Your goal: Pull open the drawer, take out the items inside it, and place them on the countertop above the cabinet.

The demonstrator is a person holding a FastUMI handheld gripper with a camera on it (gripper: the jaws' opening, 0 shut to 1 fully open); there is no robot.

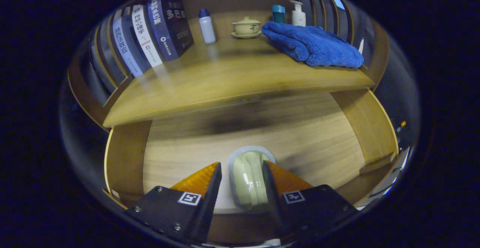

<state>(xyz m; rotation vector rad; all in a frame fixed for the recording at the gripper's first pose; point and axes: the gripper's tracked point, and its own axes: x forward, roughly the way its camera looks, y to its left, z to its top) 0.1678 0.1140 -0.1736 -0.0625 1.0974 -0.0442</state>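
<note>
Fingers of the gripper look clamped on a pale green item inside the open drawer. Lift it straight, clearing the desk edge above, then set down.

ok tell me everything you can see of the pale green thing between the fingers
The pale green cup looks like glazed ceramic, glossy, with a grey-white rim band. It lies on its side, held over the open wooden drawer, below the countertop. The tool has one finger on each side of it and appears to press on it. Its near end is hidden.
</note>
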